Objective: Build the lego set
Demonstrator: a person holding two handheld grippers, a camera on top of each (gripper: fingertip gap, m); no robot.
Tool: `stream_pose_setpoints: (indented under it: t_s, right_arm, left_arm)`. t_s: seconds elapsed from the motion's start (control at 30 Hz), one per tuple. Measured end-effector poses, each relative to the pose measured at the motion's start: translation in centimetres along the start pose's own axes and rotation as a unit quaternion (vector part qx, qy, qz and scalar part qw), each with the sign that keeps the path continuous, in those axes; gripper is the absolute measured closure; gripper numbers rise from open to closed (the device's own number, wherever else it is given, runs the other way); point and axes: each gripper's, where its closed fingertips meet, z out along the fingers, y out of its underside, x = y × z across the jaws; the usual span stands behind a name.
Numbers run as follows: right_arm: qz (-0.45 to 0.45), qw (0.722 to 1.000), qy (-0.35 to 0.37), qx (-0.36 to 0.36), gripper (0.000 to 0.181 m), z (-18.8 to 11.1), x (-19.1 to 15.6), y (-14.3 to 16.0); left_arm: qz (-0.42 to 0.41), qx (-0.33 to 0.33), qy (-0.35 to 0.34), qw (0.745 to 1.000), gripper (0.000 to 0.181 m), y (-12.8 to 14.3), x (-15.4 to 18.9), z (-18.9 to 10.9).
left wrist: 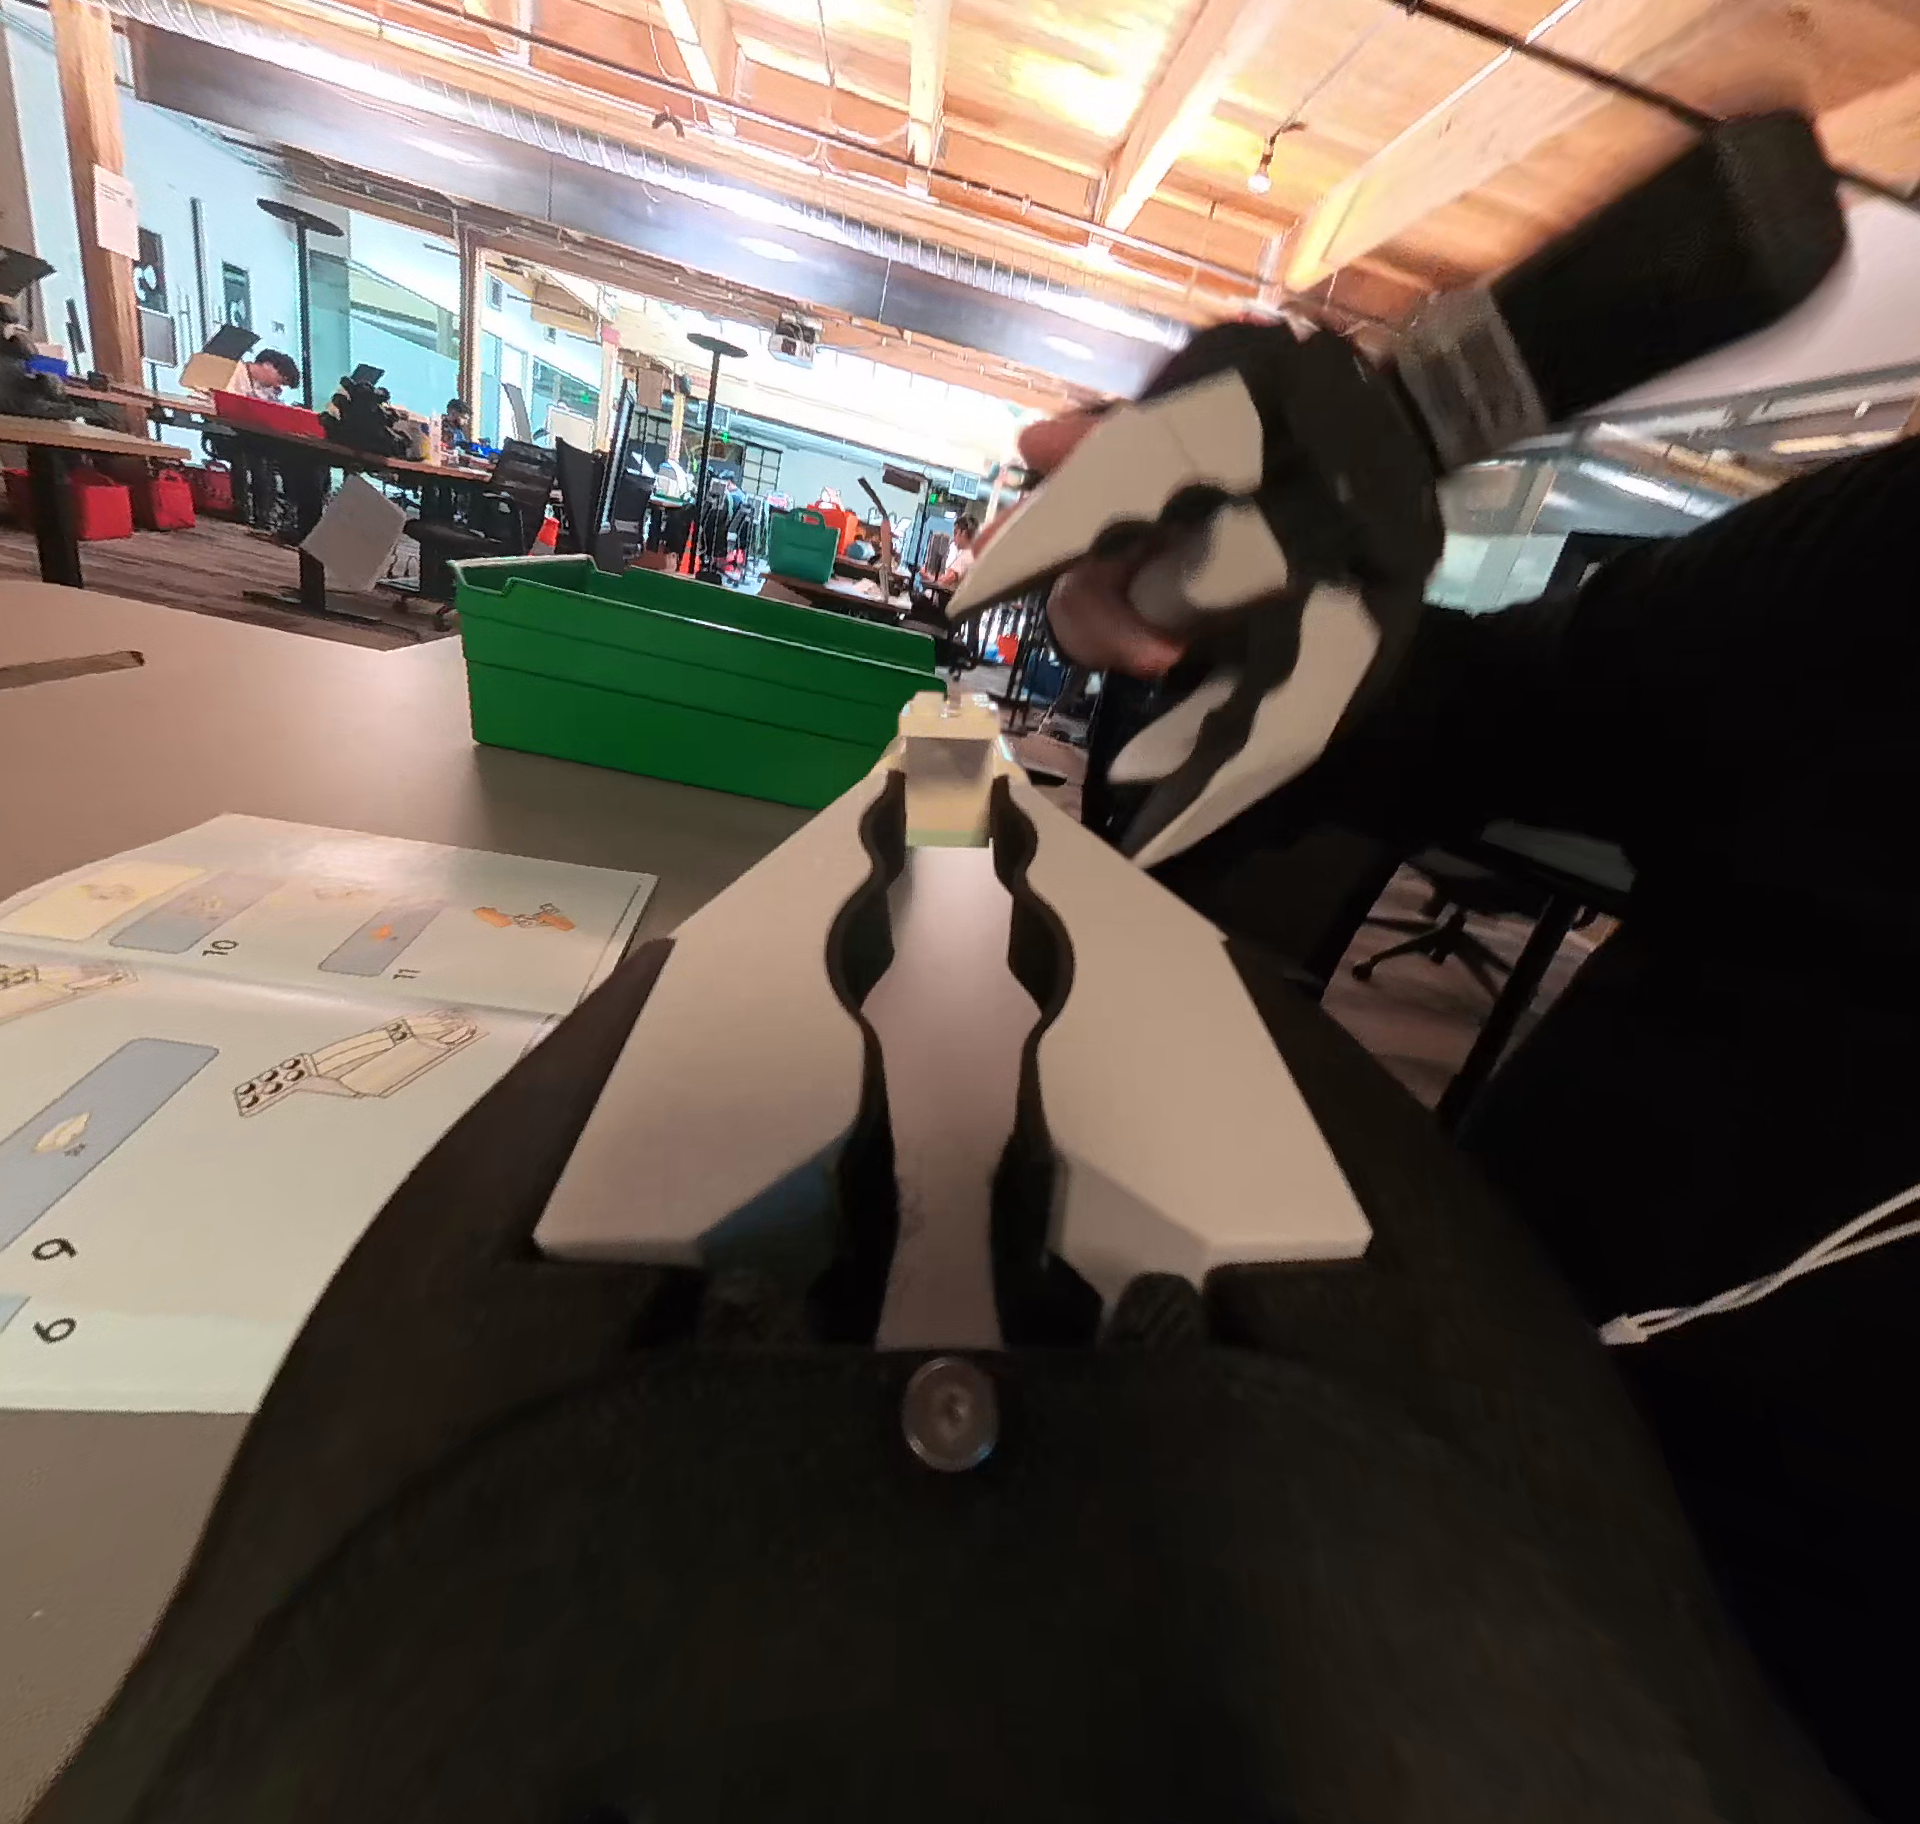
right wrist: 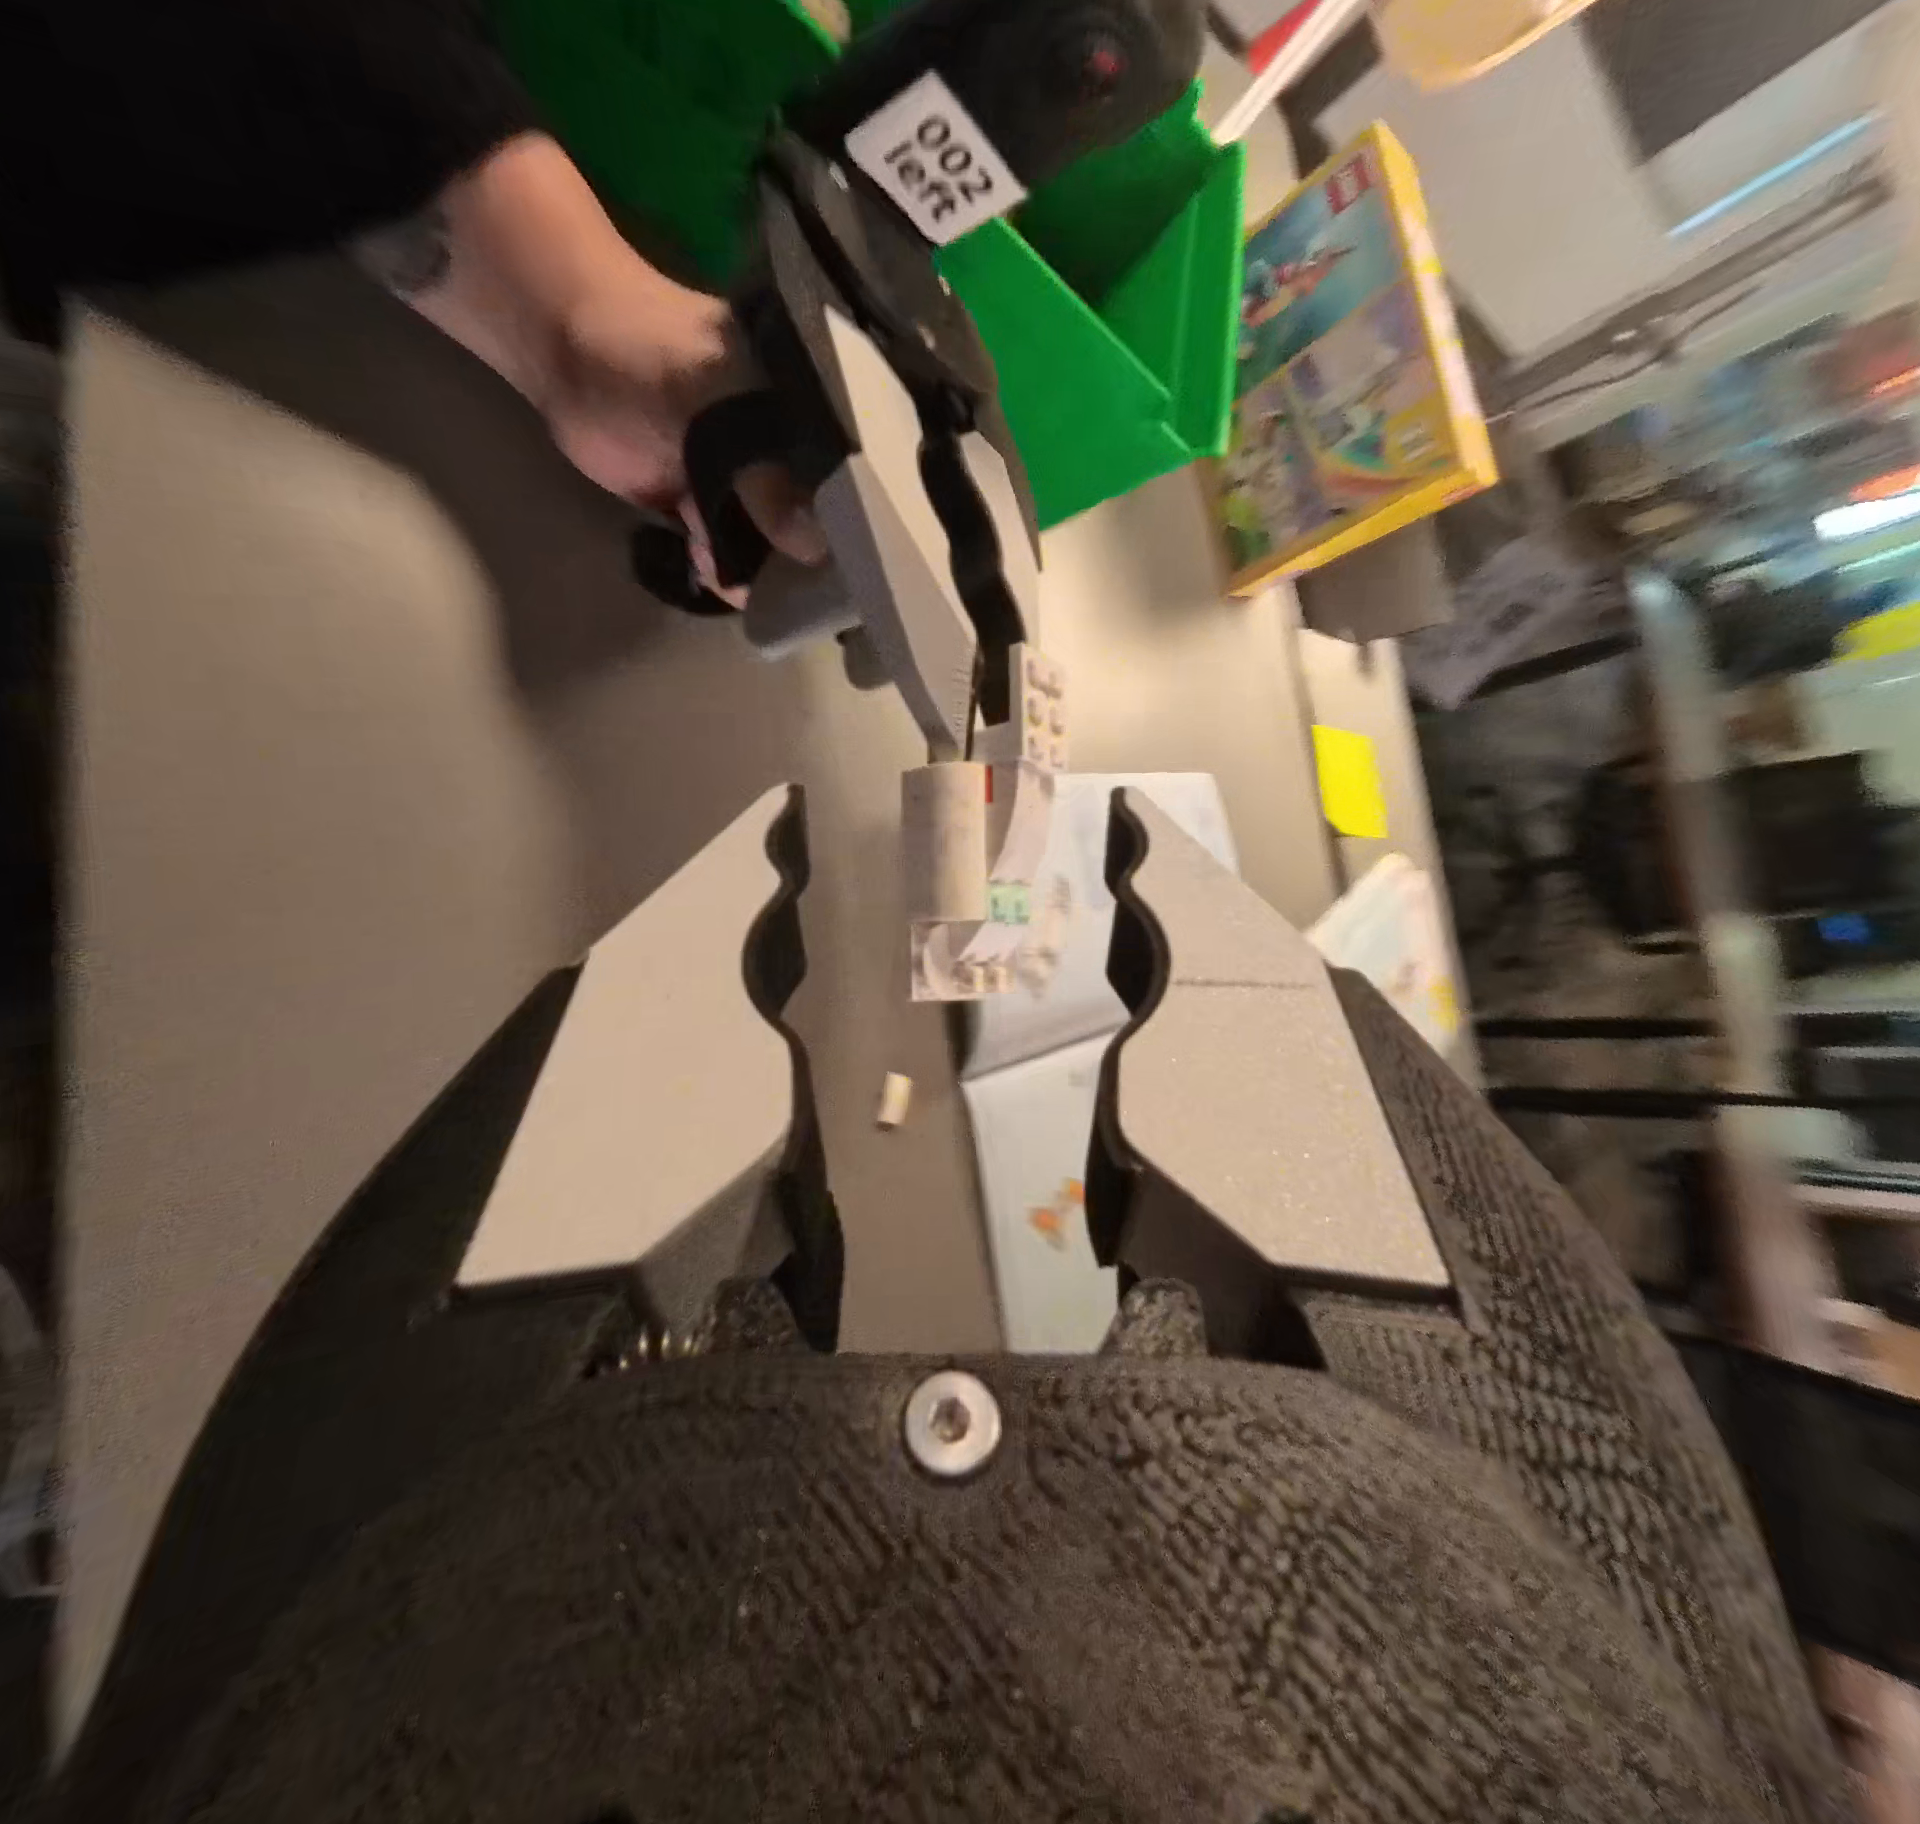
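Item: my left gripper (left wrist: 948,787), clamped on a white lego assembly (right wrist: 982,875) held above the counter (left wrist: 312,735). My right gripper (right wrist: 956,818): jaws apart, flanking the assembly. Nearby: green bin (left wrist: 665,694), instruction booklet (left wrist: 260,1026).

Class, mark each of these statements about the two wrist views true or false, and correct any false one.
1. The left gripper is shut on a white lego assembly. True.
2. The right gripper grips a brick. False: its jaws stand apart, holding nothing.
3. The tray on the table is red. False: it is green.
4. An instruction booklet lies open on the table. True.
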Motion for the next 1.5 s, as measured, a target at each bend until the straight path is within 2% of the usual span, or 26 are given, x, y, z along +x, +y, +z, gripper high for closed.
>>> stream_pose_setpoints:
  t_s: [0.1,0.17,0.4,0.6,0.9,1.27,1.5]
  right_arm:
    - [-0.101,0.991,0.085,-0.035,0.13,0.8,0.3,0.8]
    - [-0.139,0.983,0.115,-0.034,0.137,1.0,0.2,0.7]
    - [-0.176,0.971,0.154,-0.049,0.138,1.7,0.5,1.0]
    - [-0.203,0.961,0.18,-0.049,0.154,1.6,1.0,0.8]
    - [-0.208,0.961,0.174,-0.048,0.16,1.5,0.8,0.9]
    - [-0.233,0.958,0.139,-0.094,0.161,1.2,0.2,1.7]
    - [-0.235,0.958,0.127,-0.1,0.161,1.2,-0.2,2.4]
  left_arm:
    - [-0.014,0.008,0.002,1.0,0.166,-0.2,-0.1,-0.1]
    - [-0.022,0.013,0.003,1.0,0.166,-0.3,-0.1,-0.1]
    - [-0.043,0.019,0.011,0.999,0.166,-0.4,-0.1,-0.2]
    - [-0.06,0.018,0.022,0.998,0.166,-0.3,0.0,-0.1]
    - [-0.09,0.01,0.029,0.995,0.167,0.1,0.1,0.1]
    - [-0.057,-0.024,0.003,0.998,0.166,1.1,0.1,0.5]
    - [-0.072,-0.035,0.006,0.997,0.166,1.9,0.0,0.7]
